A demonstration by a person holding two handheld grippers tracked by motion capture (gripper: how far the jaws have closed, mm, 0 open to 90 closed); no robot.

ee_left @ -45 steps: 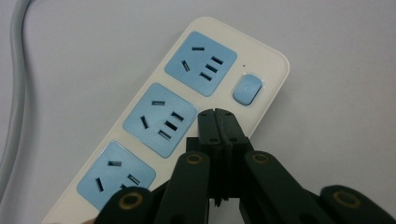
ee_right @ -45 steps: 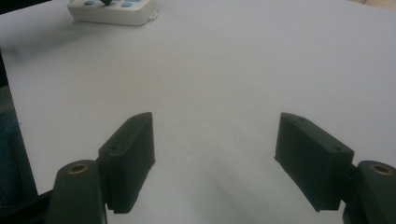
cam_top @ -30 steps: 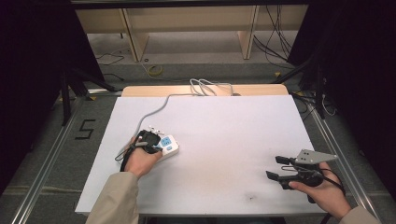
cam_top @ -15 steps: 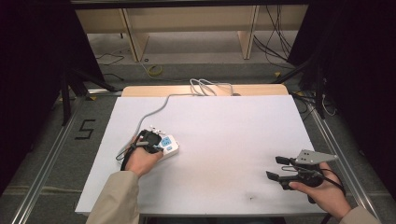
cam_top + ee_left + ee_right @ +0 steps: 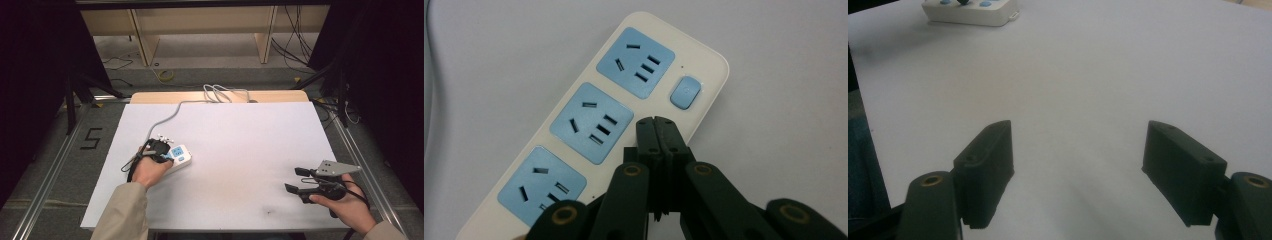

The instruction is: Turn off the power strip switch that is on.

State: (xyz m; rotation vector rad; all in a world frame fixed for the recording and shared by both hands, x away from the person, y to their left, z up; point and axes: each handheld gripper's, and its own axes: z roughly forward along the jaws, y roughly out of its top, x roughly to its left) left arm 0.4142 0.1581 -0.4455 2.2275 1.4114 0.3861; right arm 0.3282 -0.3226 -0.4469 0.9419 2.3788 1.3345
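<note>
While the left claw (image 5: 657,125) has its jaws fully closed with nothing between them, its joined tips sit on or just above the power strip (image 5: 589,135), beside the middle blue socket and near the blue power button (image 5: 685,92); actual contact cannot be confirmed. The strip lies on the left half of the white surface (image 5: 250,145), its grey cord (image 5: 170,116) running to the far edge.

Risks, as judged:
- Tips sliding off the small button onto the housing, so the switch is not actuated.
- Off-centre pressure pushing or pivoting the light strip across the smooth surface.
- Tips entering a socket slot.

The right claw (image 5: 296,181) is held wide open and empty at the near right, well apart from the strip.

Legible writing: a "5" (image 5: 91,138) marked on the floor to the left. No brand is readable on the strip.
</note>
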